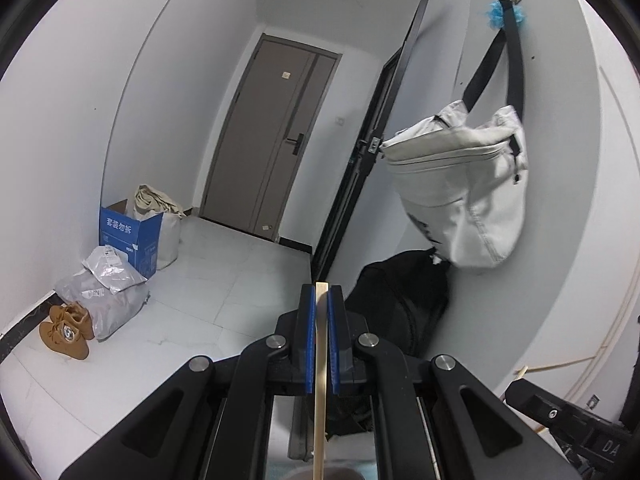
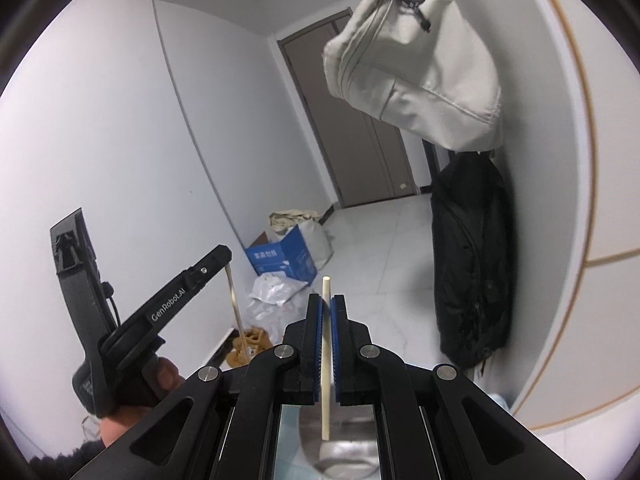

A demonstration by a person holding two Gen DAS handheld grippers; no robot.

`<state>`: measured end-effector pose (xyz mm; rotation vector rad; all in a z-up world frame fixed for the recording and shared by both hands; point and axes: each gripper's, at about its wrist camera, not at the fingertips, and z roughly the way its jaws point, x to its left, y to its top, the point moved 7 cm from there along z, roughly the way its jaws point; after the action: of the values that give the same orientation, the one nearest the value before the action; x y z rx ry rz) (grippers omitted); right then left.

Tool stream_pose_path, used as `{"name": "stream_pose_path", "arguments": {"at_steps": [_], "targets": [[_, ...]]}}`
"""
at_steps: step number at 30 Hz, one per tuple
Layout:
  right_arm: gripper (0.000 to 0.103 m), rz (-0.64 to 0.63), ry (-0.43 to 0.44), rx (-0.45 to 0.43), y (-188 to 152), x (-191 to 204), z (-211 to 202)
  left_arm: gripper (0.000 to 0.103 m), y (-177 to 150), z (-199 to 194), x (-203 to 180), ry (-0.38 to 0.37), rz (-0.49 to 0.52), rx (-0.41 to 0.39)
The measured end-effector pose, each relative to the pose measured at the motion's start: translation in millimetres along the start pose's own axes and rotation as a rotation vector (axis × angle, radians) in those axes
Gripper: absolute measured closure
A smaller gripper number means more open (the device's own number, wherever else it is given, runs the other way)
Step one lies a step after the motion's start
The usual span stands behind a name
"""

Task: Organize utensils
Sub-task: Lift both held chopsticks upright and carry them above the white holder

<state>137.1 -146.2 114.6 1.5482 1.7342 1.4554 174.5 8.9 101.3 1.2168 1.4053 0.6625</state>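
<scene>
Chopsticks, 2 of them, are held aloft. The pale wooden chopstick (image 1: 320, 360) is clamped between the blue pads of the left hand-held gripper (image 1: 321, 344), its long axis running along the fingers. The cream round-tipped chopstick (image 2: 326, 360) is pinched likewise in the right hand-held gripper (image 2: 327, 344), its lower end seen over a shiny metal container (image 2: 340, 456). That container is judged nearer the right. A grey canvas bag (image 2: 420, 72) hangs ahead, well clear.

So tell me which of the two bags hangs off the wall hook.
The pale grey bag, hung by its black strap; the black bag slumps on the floor beneath it.
</scene>
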Motion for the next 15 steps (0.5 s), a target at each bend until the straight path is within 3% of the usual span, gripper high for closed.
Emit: {"name": "stream_pose_path", "arguments": {"at_steps": [9, 15], "targets": [[0.100, -0.047, -0.031, 0.013, -6, -8, 36, 0.101, -22, 37, 6, 0.010, 0.035, -0.008], [0.099, -0.066, -0.037, 0.034, -16, -15, 50, 0.101, -36, 42, 3, -0.030, 0.054, -0.001]]}}
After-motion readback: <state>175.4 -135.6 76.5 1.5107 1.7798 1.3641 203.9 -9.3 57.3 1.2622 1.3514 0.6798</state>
